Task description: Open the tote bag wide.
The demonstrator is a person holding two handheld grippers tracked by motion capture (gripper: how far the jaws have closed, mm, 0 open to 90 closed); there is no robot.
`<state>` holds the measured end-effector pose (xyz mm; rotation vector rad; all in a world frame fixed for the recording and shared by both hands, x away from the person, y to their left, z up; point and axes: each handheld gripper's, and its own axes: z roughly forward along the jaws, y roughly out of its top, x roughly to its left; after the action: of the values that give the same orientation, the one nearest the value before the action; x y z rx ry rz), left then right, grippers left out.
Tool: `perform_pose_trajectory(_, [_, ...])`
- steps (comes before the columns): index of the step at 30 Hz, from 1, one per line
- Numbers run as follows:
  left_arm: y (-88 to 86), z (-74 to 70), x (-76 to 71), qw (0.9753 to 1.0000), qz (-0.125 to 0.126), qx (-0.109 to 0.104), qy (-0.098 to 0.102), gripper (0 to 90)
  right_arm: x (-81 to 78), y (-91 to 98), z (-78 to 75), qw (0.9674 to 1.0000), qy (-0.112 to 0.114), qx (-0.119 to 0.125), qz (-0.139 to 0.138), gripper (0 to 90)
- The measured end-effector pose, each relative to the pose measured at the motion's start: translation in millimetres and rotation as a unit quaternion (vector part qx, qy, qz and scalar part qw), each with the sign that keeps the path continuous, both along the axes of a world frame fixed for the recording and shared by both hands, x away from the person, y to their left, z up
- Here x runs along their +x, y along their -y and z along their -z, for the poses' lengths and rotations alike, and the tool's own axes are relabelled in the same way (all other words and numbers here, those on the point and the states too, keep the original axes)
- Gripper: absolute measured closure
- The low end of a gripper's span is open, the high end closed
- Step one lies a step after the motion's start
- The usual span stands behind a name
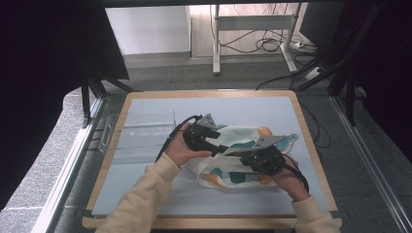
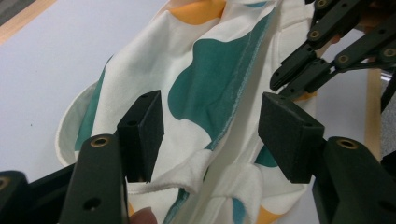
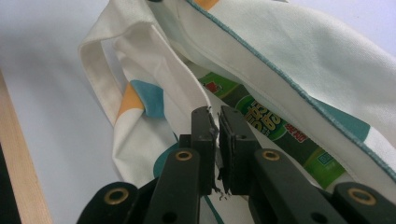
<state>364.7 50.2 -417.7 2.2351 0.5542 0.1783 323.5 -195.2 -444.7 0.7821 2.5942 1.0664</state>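
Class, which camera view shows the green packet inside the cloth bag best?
The right gripper view: the green packet lies in the open mouth of the cloth bag, its printed label showing. The high view and the left gripper view give the bag's outside, with the packet hidden by the cloth.

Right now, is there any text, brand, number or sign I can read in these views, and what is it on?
Green packet inside the bag: white characters and a red mark on the label, too blurred and too covered by cloth to read.
Bag: teal and orange patches, no lettering.
Table, clear tray and grippers: no text visible.
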Motion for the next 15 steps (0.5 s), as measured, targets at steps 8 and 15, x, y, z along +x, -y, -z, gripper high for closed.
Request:
perform_pose_trajectory(8, [9.2, 10.2, 8.6, 0.9996, 0.01, 0.022, -0.013, 44.1, -0.8, -0.4, -0.6, 1.0, 0.002, -0.001, 0.002, 83.7])
perform_pose_trajectory(15, [17.4, 16.7, 11.5, 0.9989, 0.02, 0.042, -0.01, 45.8, -0.7, -0.1, -1.1, 1.0, 0.002, 0.002, 0.002, 83.7])
